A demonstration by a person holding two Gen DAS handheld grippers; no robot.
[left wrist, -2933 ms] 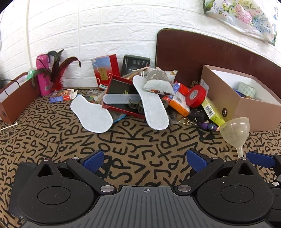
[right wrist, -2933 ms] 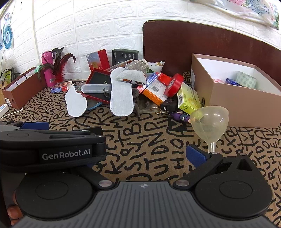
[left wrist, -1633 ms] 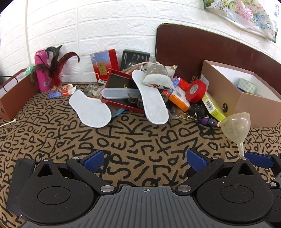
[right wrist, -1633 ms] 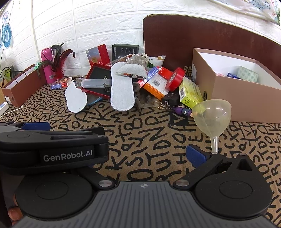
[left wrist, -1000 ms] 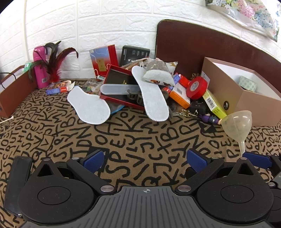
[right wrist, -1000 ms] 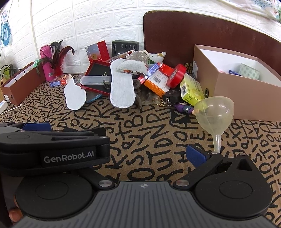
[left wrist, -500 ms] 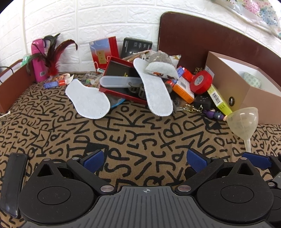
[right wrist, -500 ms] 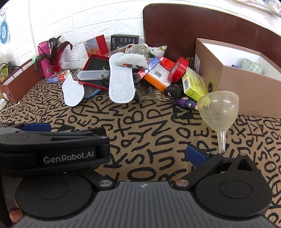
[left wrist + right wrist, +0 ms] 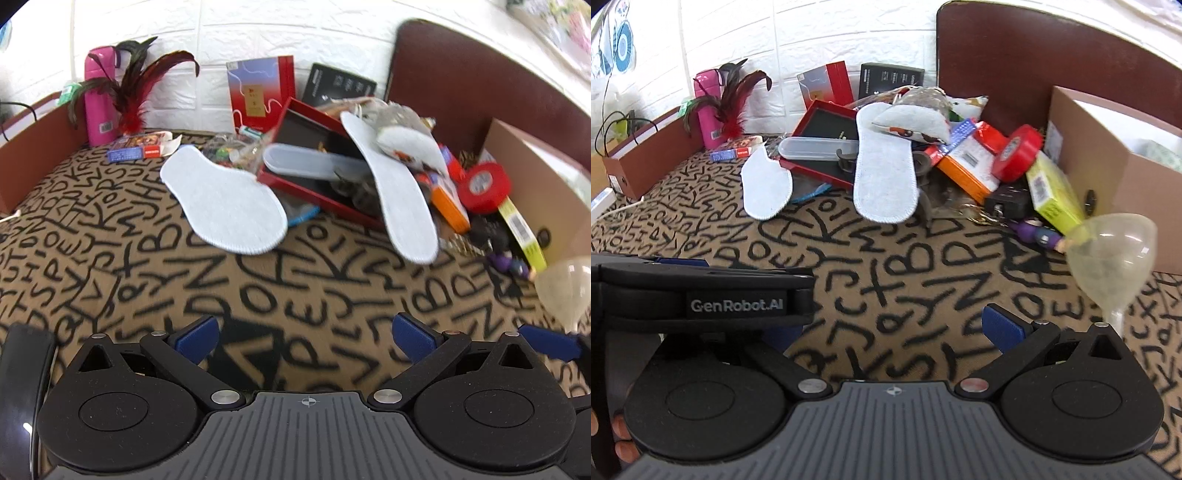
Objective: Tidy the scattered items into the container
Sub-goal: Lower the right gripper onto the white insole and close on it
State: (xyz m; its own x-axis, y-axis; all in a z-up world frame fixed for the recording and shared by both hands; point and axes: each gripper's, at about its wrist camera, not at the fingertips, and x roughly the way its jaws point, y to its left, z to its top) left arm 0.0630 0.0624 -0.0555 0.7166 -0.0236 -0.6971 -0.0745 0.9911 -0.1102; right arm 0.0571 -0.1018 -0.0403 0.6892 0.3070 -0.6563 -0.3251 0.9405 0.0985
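On the left the left gripper [image 9: 302, 334] is spread wide over the patterned cloth [image 9: 258, 295]; there is nothing between its blue pads [image 9: 192, 338] and they touch nothing. Beyond it lies a white insole [image 9: 225, 206], and a longer insole [image 9: 391, 188] leans on the pile next to a red tape roll [image 9: 484, 186]. The right gripper [image 9: 892, 328] looks spread too, with only its right pad [image 9: 1001, 328] visible; the other is hidden behind the left gripper. A clear funnel [image 9: 1112, 251] stands stem down just outside that right finger; what holds it I cannot tell. The brown box [image 9: 1108, 173] stands behind the funnel, at the far right.
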